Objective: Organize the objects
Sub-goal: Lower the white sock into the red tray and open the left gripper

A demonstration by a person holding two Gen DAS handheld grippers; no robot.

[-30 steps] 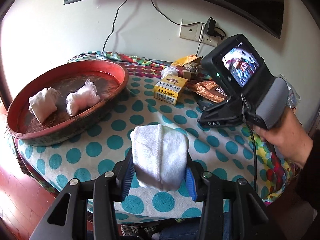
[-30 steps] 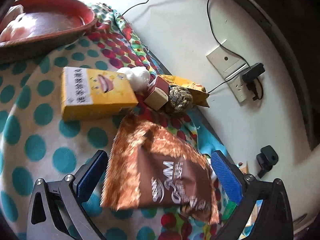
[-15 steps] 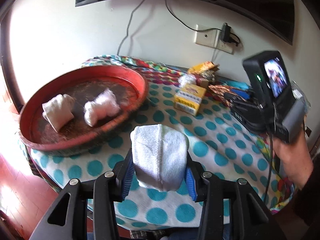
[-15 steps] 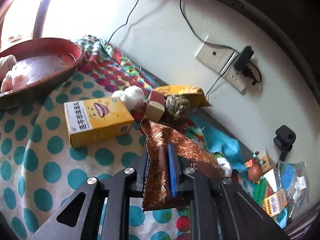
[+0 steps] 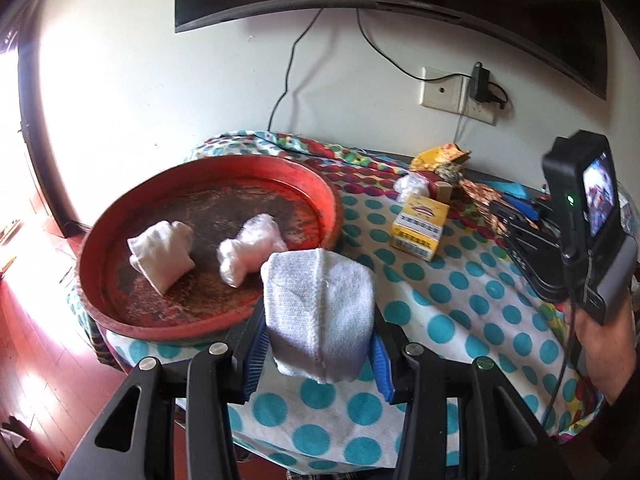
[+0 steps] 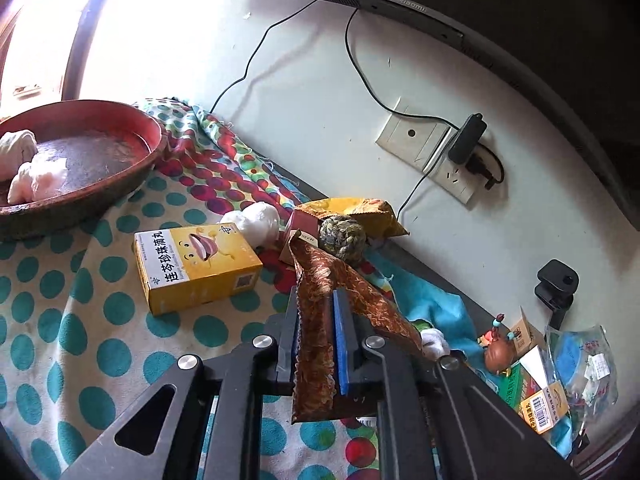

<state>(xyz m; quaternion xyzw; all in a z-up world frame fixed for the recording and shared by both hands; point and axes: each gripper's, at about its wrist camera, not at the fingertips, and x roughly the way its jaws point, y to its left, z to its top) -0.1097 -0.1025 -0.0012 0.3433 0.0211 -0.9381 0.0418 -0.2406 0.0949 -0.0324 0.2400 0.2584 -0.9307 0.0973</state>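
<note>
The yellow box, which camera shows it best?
The right wrist view: the yellow box lies close and large on the dotted cloth, its printed top and side label readable. The left wrist view shows the same box small and far off, beyond the red tray, print illegible.

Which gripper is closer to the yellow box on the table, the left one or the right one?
Right. The right gripper, shut on the brown snack bag, is just beside the yellow box. The left gripper, holding the white folded cloth, is farther back, near the red basin.
</note>
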